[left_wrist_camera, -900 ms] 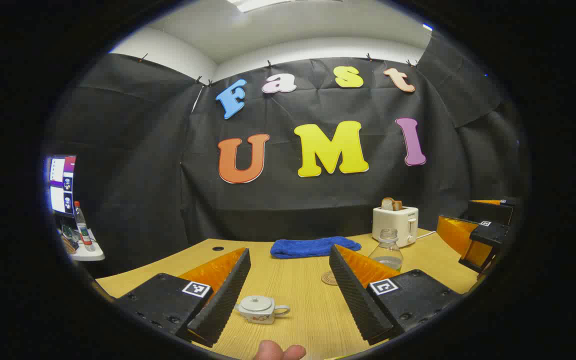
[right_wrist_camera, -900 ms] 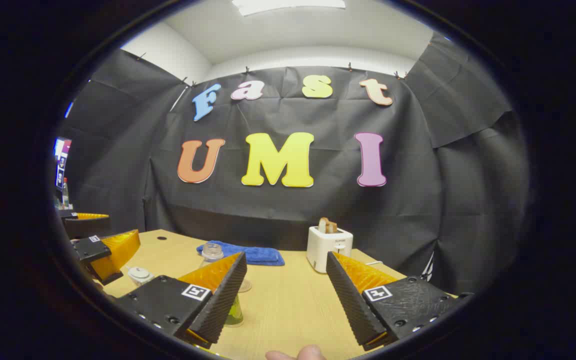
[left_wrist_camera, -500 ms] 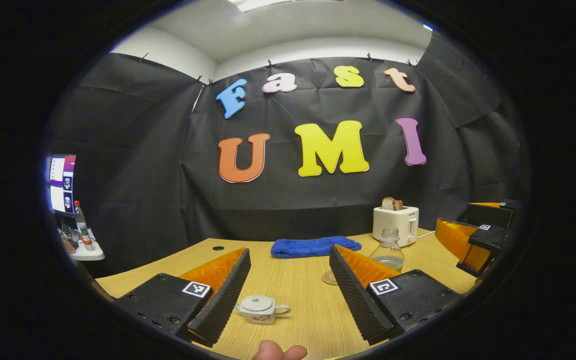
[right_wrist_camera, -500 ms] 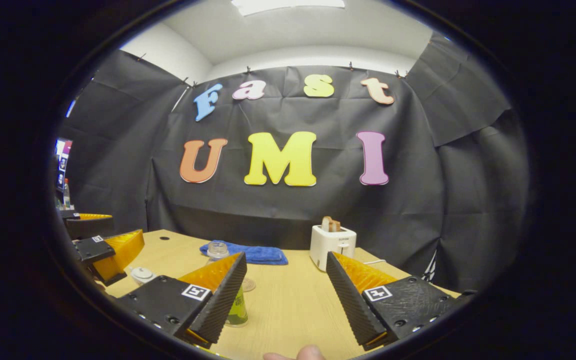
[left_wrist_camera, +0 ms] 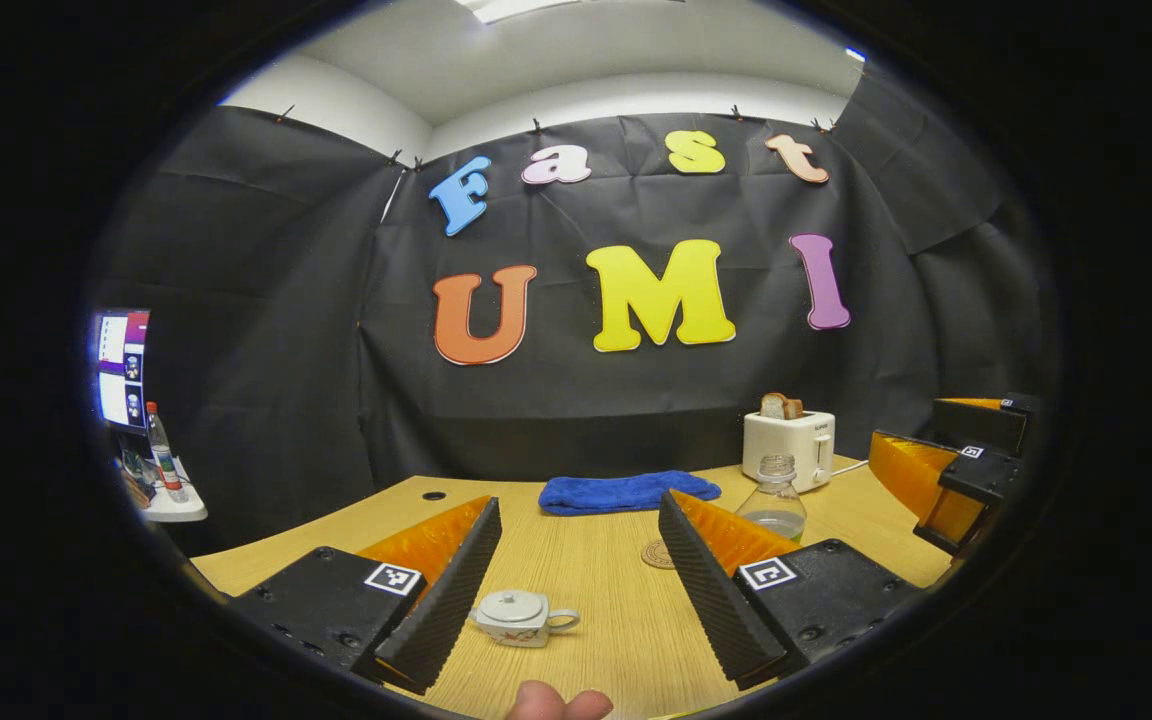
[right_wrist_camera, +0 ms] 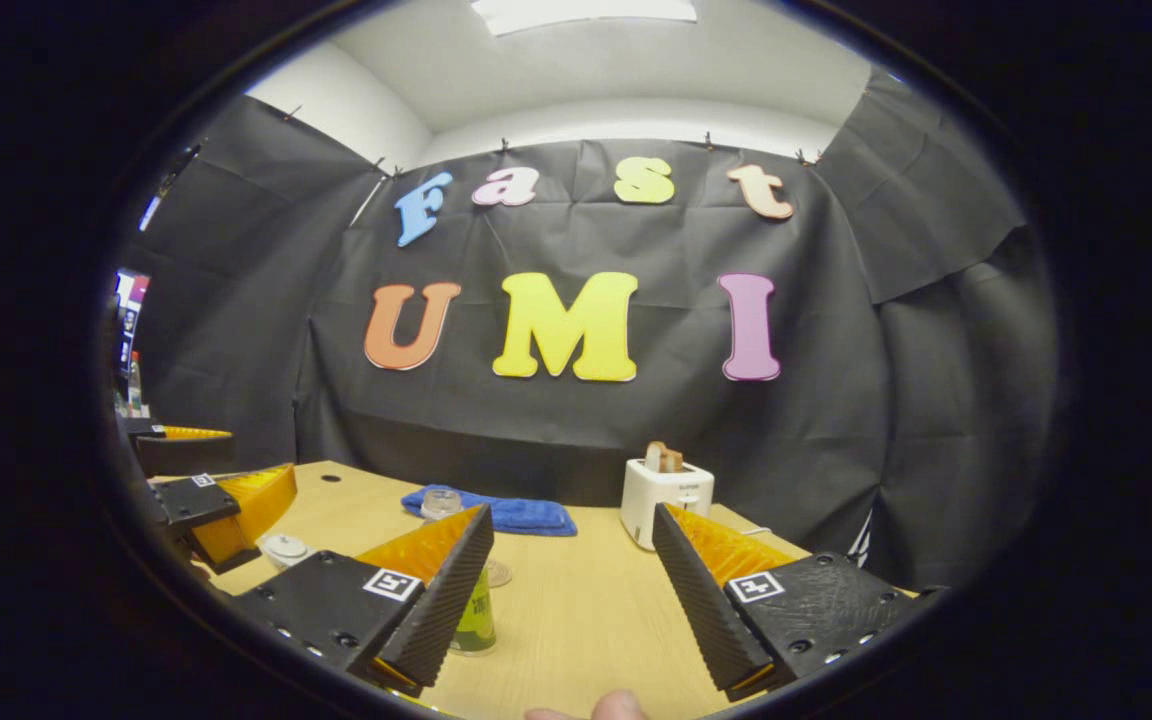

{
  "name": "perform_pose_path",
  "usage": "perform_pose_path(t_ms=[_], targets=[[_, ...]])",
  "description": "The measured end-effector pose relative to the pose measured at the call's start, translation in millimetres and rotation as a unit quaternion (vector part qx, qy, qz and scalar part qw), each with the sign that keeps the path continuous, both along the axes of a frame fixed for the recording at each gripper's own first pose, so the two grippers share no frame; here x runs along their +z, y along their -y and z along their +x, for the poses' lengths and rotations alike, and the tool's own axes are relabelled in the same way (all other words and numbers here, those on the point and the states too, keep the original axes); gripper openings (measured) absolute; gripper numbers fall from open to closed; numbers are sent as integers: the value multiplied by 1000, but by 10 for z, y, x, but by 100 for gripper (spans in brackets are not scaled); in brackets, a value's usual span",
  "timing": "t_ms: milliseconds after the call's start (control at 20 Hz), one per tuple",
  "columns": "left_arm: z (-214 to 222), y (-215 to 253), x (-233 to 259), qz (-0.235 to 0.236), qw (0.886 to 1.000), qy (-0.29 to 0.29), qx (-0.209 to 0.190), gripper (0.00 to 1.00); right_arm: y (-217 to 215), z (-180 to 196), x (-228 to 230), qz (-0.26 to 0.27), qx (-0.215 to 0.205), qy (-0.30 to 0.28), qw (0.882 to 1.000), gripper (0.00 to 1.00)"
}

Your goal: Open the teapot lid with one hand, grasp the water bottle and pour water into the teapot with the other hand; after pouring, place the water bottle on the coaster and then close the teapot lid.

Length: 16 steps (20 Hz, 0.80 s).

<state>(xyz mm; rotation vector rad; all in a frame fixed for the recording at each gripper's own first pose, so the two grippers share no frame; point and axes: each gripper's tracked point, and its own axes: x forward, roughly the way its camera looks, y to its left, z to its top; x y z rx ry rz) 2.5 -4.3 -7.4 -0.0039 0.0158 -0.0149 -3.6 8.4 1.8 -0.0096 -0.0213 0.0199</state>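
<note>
Left gripper [left_wrist_camera: 576, 570] hangs over the wooden table [left_wrist_camera: 616, 620] with its two fingers spread wide and nothing between them. Right in front of it, a little low and left, sits the small white teapot [left_wrist_camera: 521, 617], lid on, handle pointing right. This gripper is the nearer one to the pot. Right gripper [right_wrist_camera: 571, 580] is spread wide too and holds nothing. The water bottle [right_wrist_camera: 461, 585] stands upright just beside its left finger, so it likely needs a small move left. The round coaster [left_wrist_camera: 658, 554] lies beyond the teapot, near the blue towel [left_wrist_camera: 626, 492] and toaster [left_wrist_camera: 789, 447].
</note>
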Motion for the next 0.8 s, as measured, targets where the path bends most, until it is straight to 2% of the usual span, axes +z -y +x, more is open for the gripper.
perform_pose_path(t_ms=[400, 800], targets=[[-45, -43, 3, 10, 1000, -3, 9, 99, -8, 0, -34, 14, 12, -4, 1000, 95], [-131, -268, -386, 6, 999, -45, 17, 99, -56, -15, -266, 14, 26, -21, 999, 95]])
